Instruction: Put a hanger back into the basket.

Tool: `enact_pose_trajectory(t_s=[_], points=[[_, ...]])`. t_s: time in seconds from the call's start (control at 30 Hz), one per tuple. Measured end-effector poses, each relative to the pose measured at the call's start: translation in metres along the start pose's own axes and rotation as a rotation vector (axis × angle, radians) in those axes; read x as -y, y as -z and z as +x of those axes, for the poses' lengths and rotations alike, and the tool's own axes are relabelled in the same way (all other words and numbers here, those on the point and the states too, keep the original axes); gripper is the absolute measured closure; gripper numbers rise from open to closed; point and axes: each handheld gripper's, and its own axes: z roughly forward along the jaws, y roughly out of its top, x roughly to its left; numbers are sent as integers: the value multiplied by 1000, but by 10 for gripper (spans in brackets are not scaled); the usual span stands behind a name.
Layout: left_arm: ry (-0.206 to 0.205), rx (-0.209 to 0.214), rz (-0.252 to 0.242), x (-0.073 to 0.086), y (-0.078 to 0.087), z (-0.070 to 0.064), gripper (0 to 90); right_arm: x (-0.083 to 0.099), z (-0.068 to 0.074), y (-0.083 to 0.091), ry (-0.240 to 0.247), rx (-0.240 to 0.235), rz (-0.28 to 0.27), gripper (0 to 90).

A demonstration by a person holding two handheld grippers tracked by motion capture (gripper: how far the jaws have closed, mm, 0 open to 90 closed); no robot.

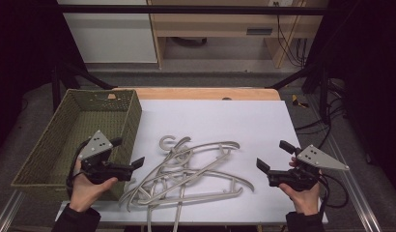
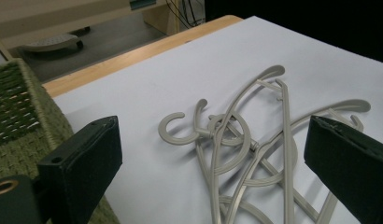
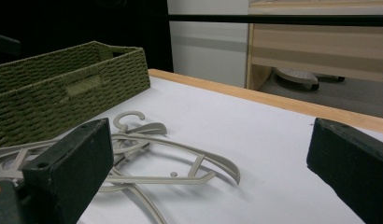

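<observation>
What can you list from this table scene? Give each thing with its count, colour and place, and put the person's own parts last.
hangers: a tangled pile, count unclear, pale grey, middle of the sheet between the two grippers.
basket: one, green woven, left side of the table.
sheet: one, white, covering most of the table.
table: one, light wood, edge showing beyond the sheet.
left gripper: one, black with a grey plate, at the basket's near right corner, jaws open, pointing at the hangers.
right gripper: one, black with a grey plate, right of the hangers, jaws open.
hands: two, each holding a gripper, near edge.
</observation>
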Motion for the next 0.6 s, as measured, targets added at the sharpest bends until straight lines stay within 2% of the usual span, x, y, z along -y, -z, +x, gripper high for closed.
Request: enact_pose_trajectory(t_s=[0.1,0.2,0.23,0.27,0.4,0.43,0.47,0.53,0.57,0.6], points=[[-12,20,51,-4,-15,-4,45,1,-1,0,2,4,6,9],[-15,26,74,-5,-23,-6,51,1,-2,1,1,6,8,9],[-21,35,103,-6,-31,-8,59,0,-2,1,2,3,10,9],[-21,35,103,-6,-31,-8,63,0,-2,1,2,3,10,9],[-53,31,192,-5,-50,-11,75,0,-2,1,1,-1,11,9],[-61,31,234,-4,-59,-12,89,0,-2,1,2,1,12,9],[-61,31,234,-4,-59,-12,94,0,-2,1,2,0,12,9],[-65,41,292,0,-70,-13,114,0,-2,1,2,-1,13,9],[-65,41,292,0,-70,-13,125,0,-2,1,2,-1,13,9],[-74,41,316,2,-74,-13,135,0,-2,1,2,-2,13,9]])
